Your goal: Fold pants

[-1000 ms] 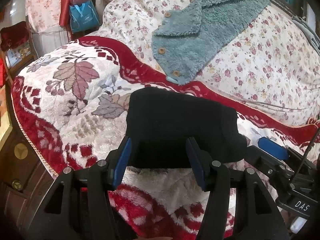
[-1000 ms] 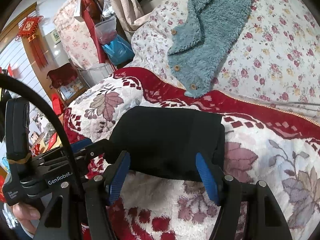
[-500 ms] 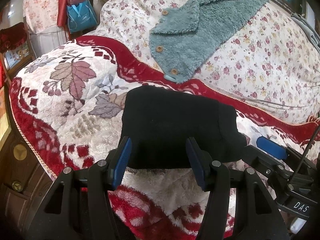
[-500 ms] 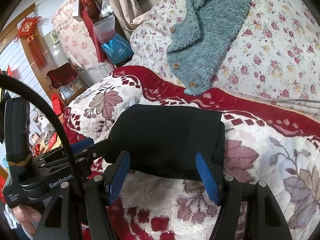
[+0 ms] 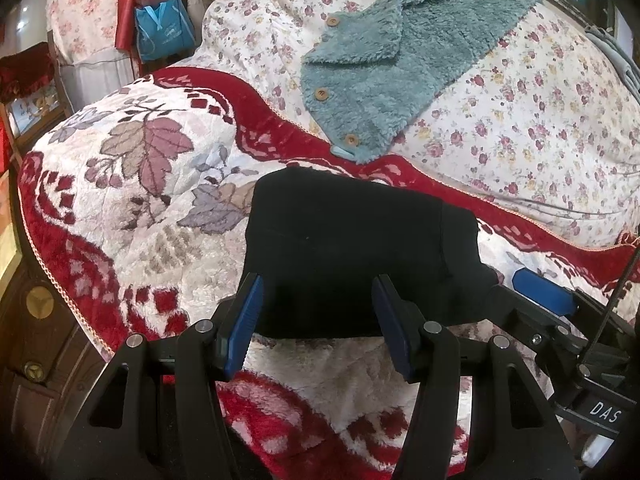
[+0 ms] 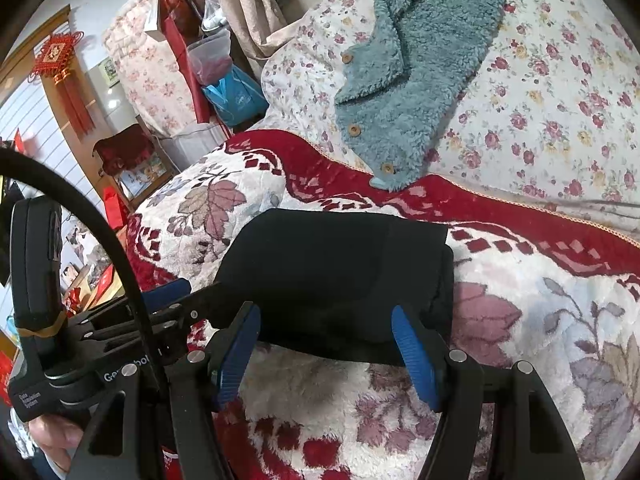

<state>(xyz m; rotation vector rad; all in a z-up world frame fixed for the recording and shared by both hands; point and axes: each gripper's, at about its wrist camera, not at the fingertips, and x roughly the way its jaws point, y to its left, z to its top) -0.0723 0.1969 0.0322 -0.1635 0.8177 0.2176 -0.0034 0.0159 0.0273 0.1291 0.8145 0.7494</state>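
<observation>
The black pants [image 5: 352,248] lie folded into a compact rectangle on the red and white leaf-pattern blanket [image 5: 132,184]; they also show in the right wrist view [image 6: 340,280]. My left gripper [image 5: 318,316] is open, its blue pads at the near edge of the pants, holding nothing. My right gripper [image 6: 326,348] is open at the same near edge, empty. The right gripper shows at the right of the left wrist view [image 5: 544,300], and the left gripper at the left of the right wrist view [image 6: 160,296].
A teal fleece garment with wooden buttons [image 5: 400,64] lies on the floral quilt [image 5: 540,120] behind the pants. A blue bag [image 5: 164,32] and red cloth hang at the back left. The blanket drops off over a wooden bed frame [image 5: 36,320] at the left.
Both grippers have drawn slightly back and down from the folded pants; the pants stay in place. Both stay open.
</observation>
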